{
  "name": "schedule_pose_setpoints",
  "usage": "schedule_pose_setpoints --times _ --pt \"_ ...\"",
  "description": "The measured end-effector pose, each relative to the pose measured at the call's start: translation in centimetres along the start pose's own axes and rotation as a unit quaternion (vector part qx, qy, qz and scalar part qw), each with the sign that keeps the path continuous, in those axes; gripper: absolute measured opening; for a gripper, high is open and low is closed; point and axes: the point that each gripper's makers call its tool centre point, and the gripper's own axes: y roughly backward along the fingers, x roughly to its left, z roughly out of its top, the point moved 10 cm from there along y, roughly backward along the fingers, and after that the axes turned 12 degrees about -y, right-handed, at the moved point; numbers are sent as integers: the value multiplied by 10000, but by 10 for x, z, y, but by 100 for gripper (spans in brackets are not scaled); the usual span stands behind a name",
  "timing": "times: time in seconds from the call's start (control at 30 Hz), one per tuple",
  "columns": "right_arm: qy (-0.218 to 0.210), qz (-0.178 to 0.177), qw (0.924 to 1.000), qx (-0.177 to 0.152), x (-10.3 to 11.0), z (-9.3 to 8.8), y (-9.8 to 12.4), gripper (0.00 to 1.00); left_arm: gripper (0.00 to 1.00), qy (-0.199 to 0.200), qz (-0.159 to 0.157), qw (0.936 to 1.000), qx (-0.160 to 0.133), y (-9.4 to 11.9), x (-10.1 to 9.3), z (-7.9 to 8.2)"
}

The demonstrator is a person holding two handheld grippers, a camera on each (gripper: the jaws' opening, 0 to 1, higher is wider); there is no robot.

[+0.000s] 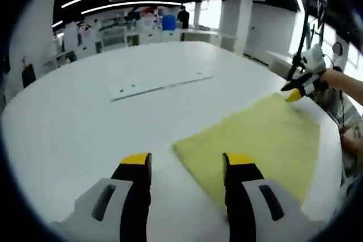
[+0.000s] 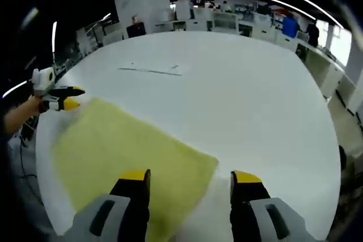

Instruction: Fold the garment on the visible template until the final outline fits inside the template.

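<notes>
Both grippers' jaws stand apart, gripping nothing: the left gripper (image 1: 186, 165) straddles the near corner of the one yellow garment (image 1: 258, 140), the right gripper (image 2: 191, 181) its opposite corner. It lies as one flat rectangle on the white table (image 2: 238, 89). I see no template outline, so whether it fits is unclear; folding probably remains.
</notes>
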Motion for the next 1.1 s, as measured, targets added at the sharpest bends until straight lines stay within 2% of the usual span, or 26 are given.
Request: schedule_pose_setpoints --times 0.1,0.27,0.57,0.77,0.9,1.1 --pt "19 131 9999 -11 7 -5 9 58 56 65 -22 10000 -22 12 -4 -3" --pt "47 247 9996 94 15 -19 23 66 61 135 -47 9998 -107 28 -13 -6" --pt "-19 448 9988 180 26 -44 44 66 63 105 -279 9994 -167 48 -38 -13" --pt "3 476 9986 238 26 -60 54 64 64 -38 -461 9989 -13 63 -47 -25" --pt "-51 522 9983 263 27 -72 58 61 63 -3 -531 9986 -15 72 -55 -31" --pt "-304 609 9973 279 28 -89 67 52 59 201 -645 9977 -22 80 -72 -46"
